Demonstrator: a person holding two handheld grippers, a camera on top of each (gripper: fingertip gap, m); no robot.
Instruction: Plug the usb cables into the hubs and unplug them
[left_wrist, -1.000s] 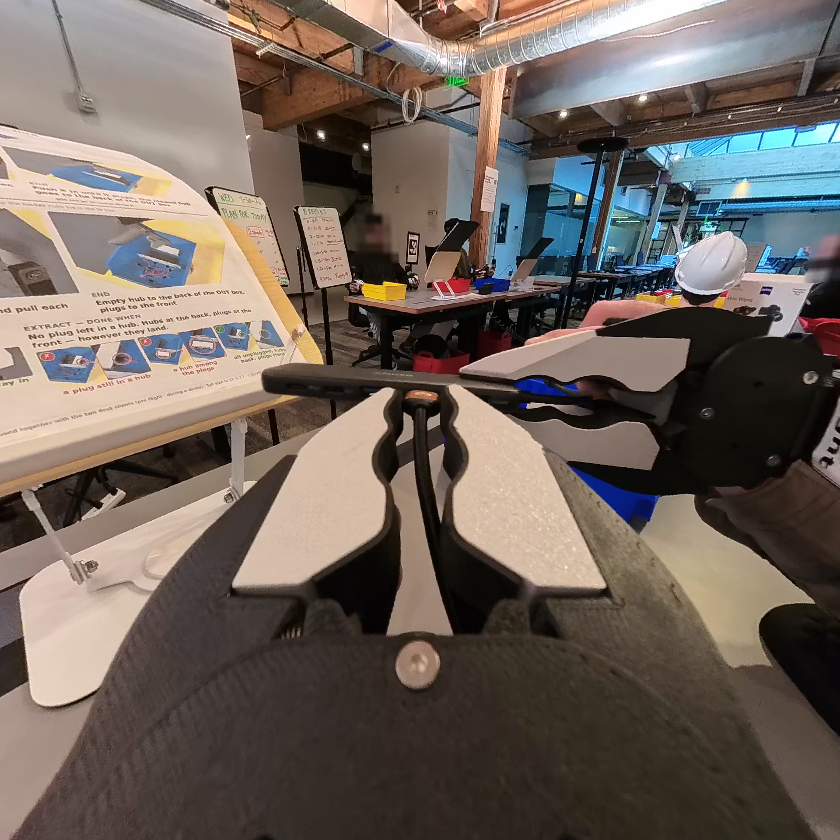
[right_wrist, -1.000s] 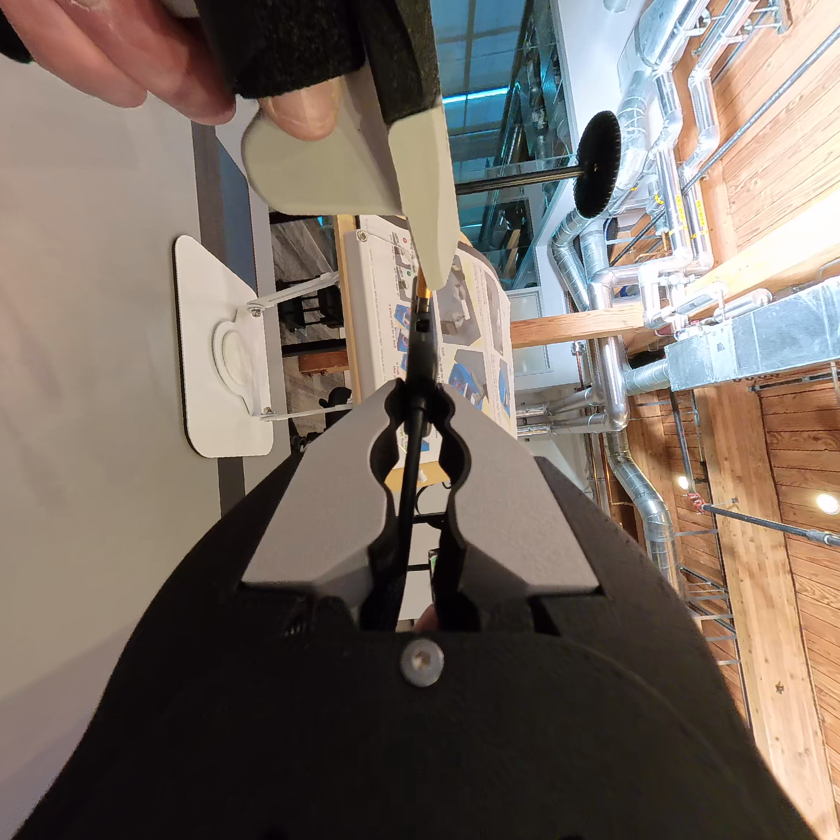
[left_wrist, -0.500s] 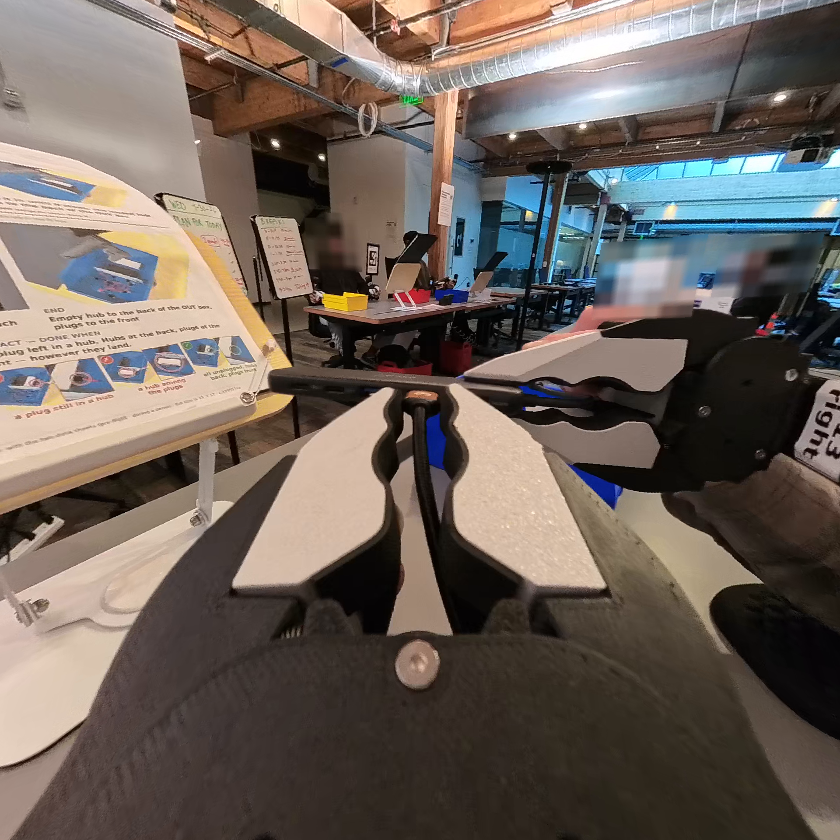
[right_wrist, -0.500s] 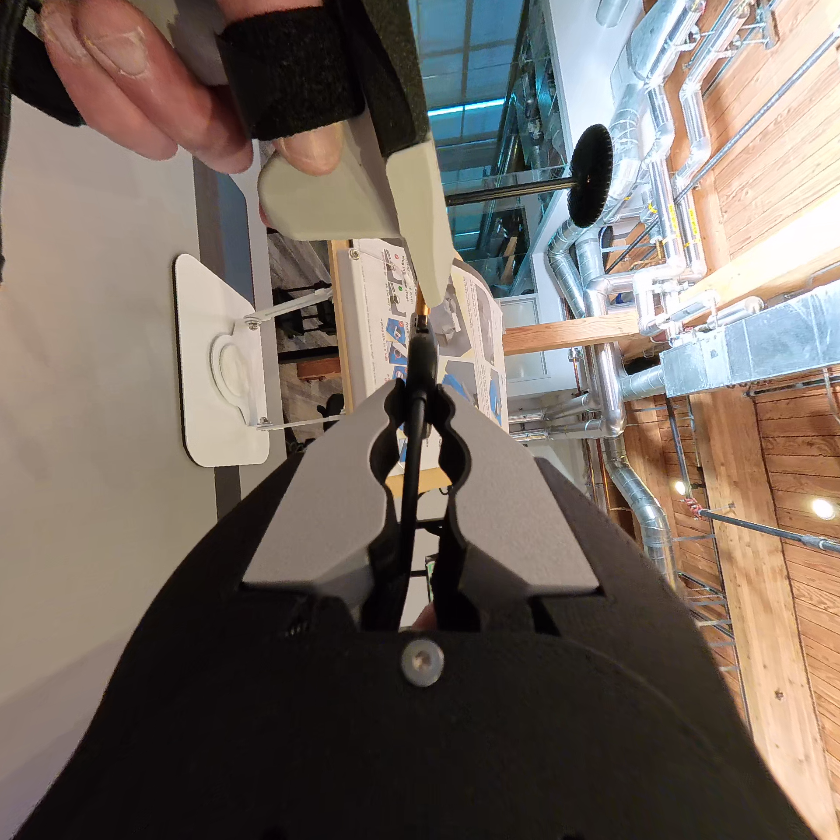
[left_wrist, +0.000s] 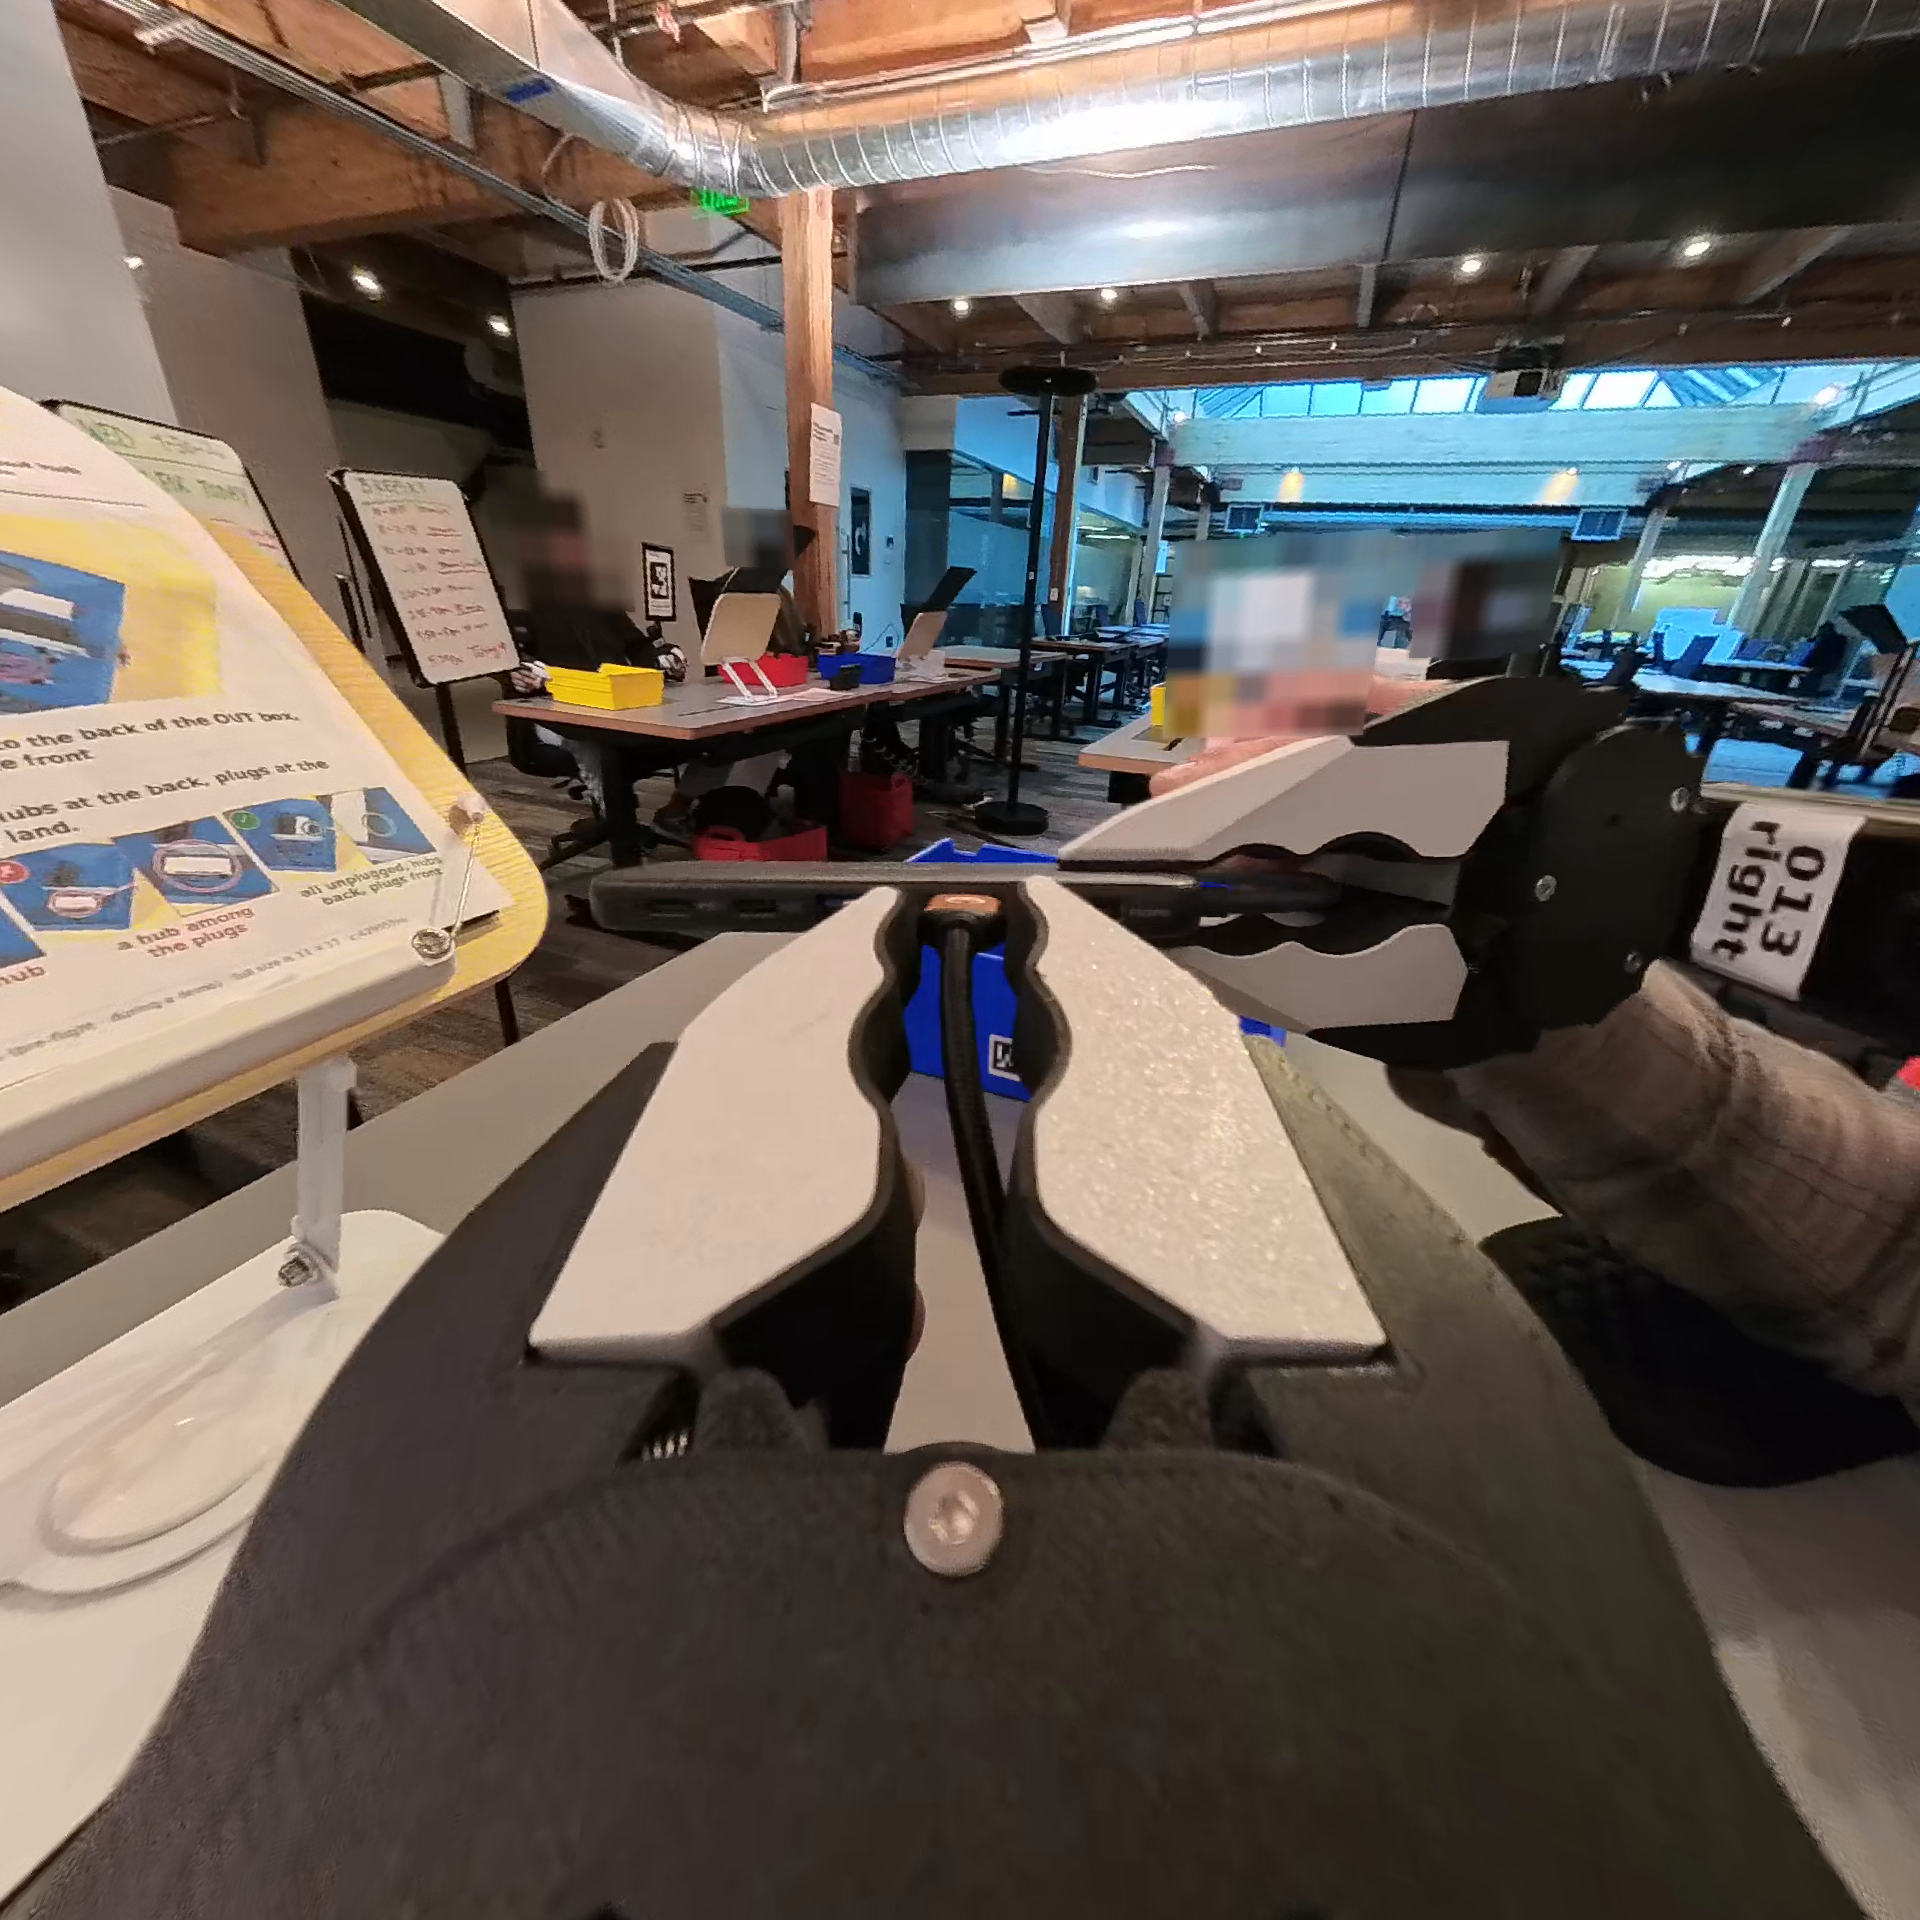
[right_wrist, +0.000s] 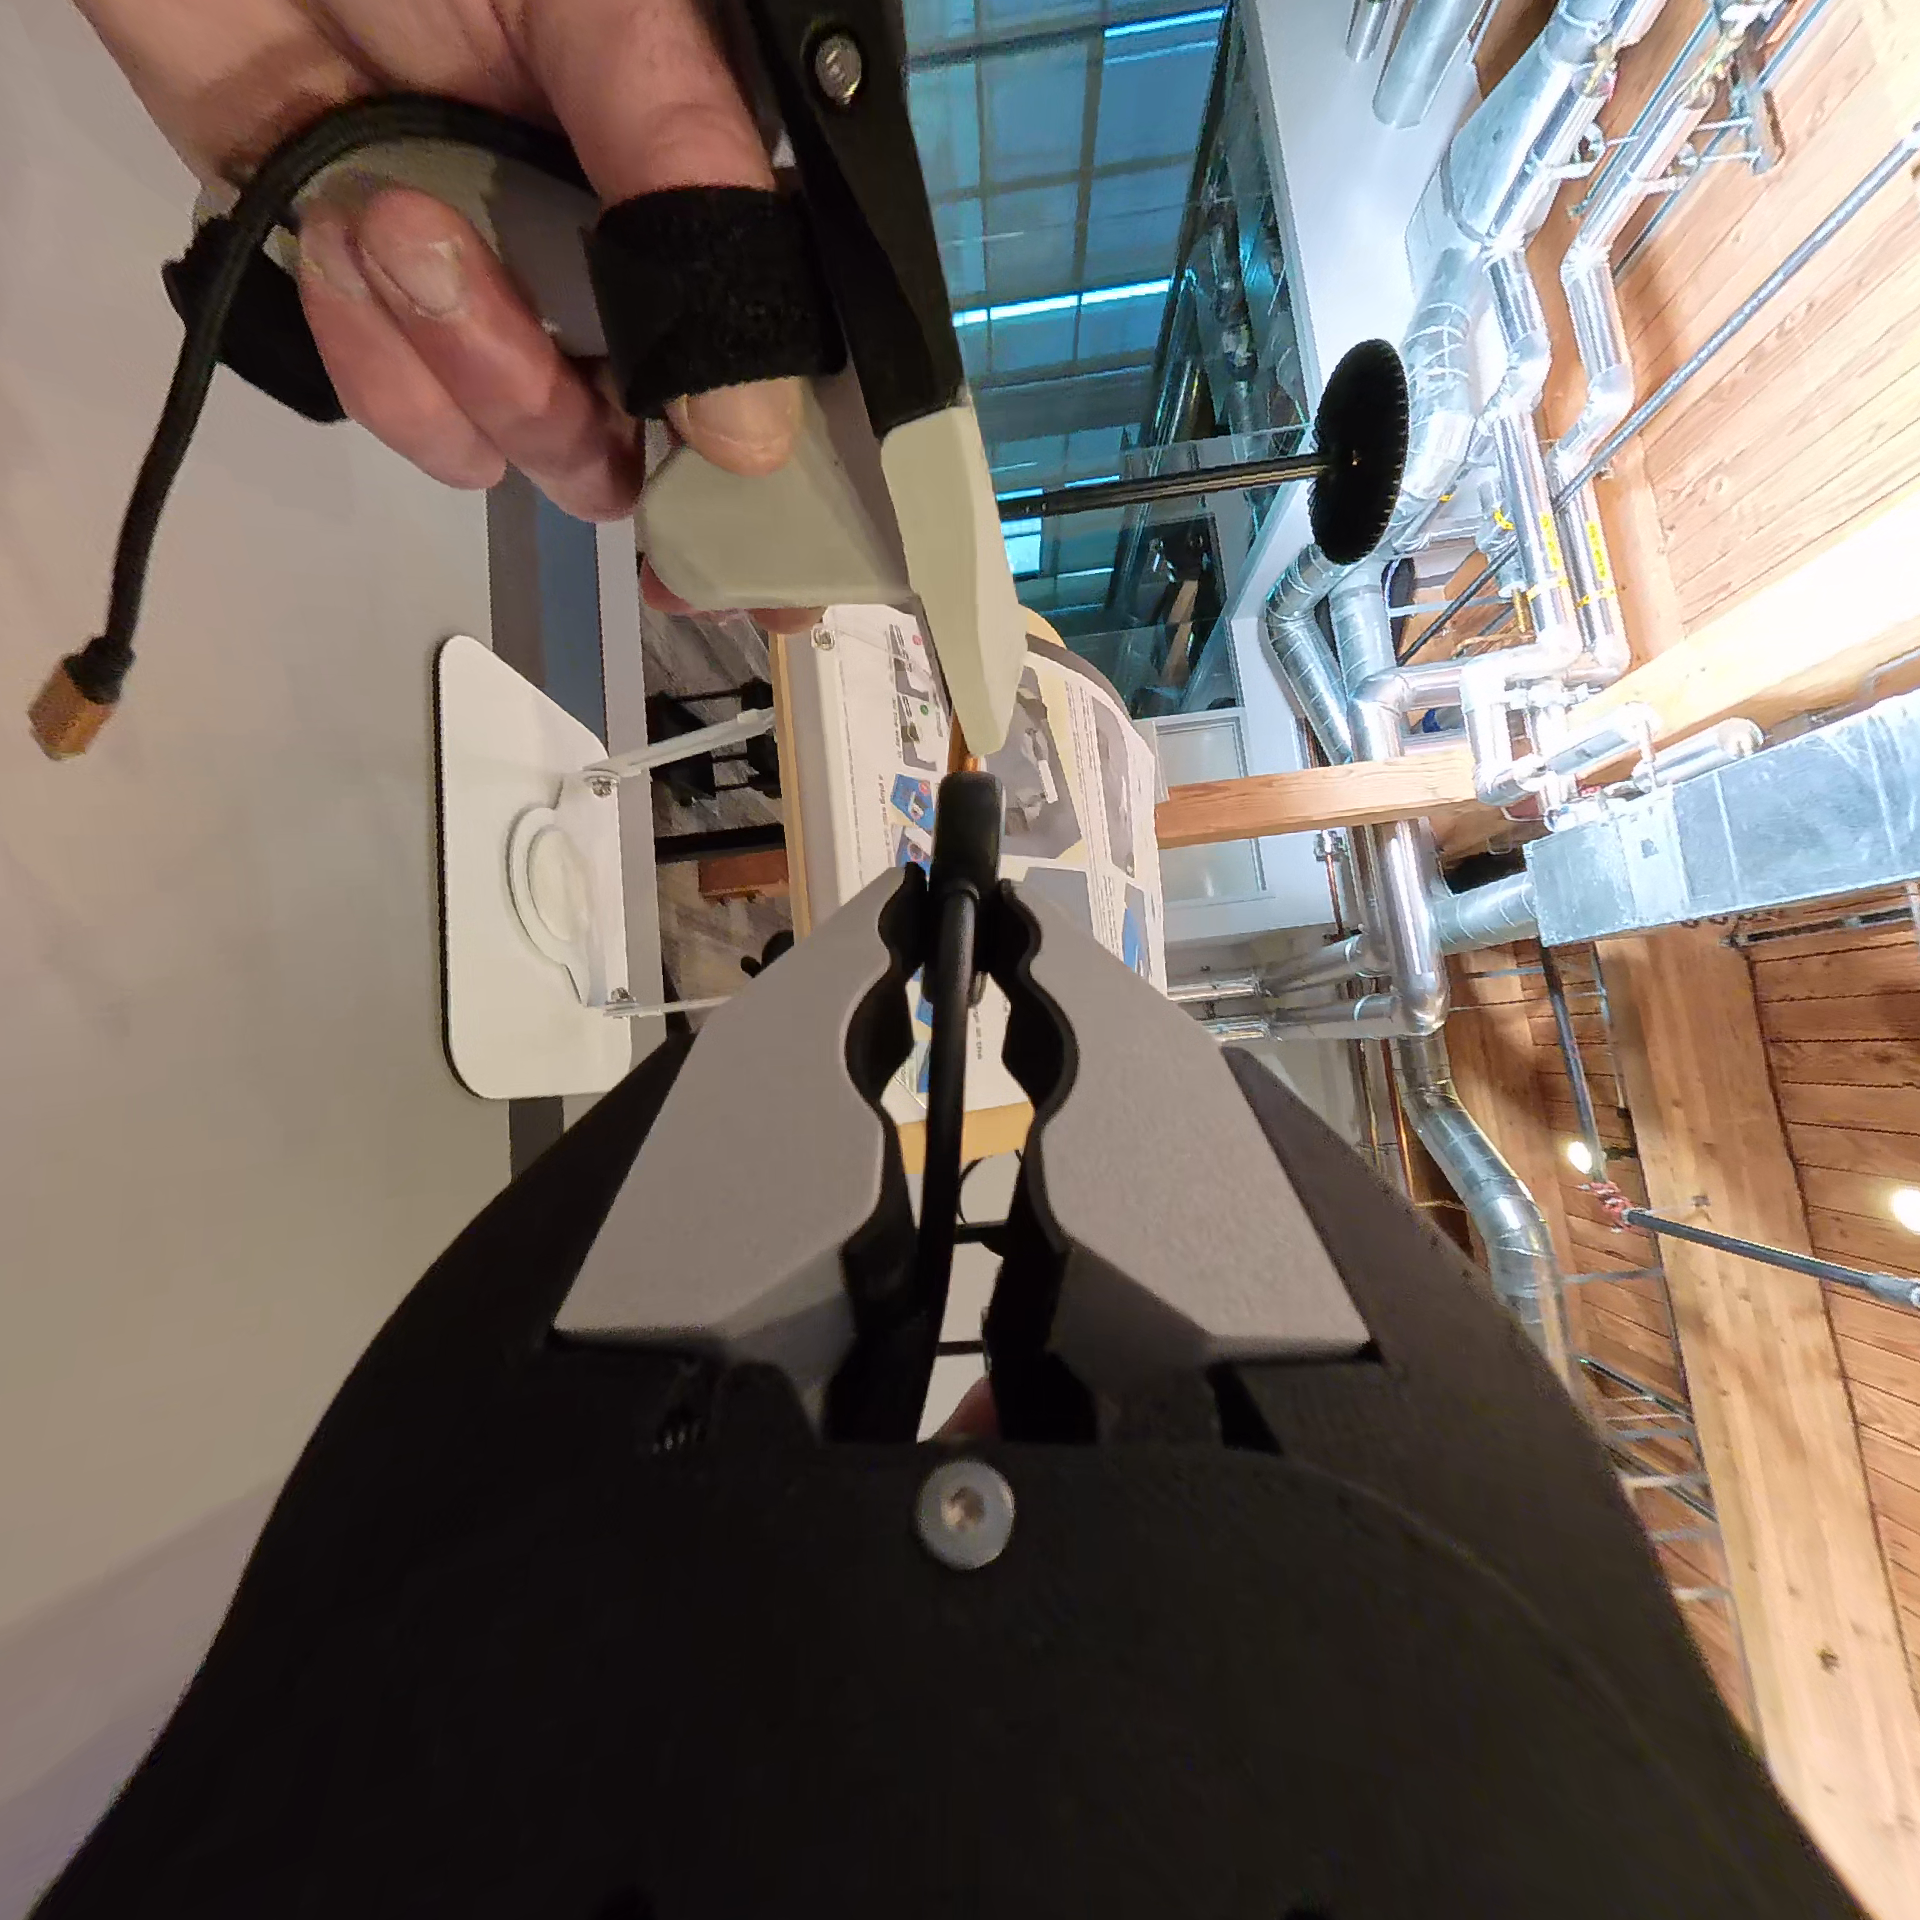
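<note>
Leaning at the left, an instruction board (left_wrist: 208, 790) stands on a white base (left_wrist: 156, 1434). At centre, the left gripper (left_wrist: 961, 914) pinches a black cable (left_wrist: 977, 1143) just behind its orange plug (left_wrist: 961, 907), which meets the dark hub (left_wrist: 748, 899). From the right, the right gripper (left_wrist: 1132, 899) clamps the hub's far end, above a blue bin (left_wrist: 956, 1039).

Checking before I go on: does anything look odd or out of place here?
Only the cable: it loops over the hand, and its free plug dangles loose. It might snag. Nothing looks damaged.
</note>
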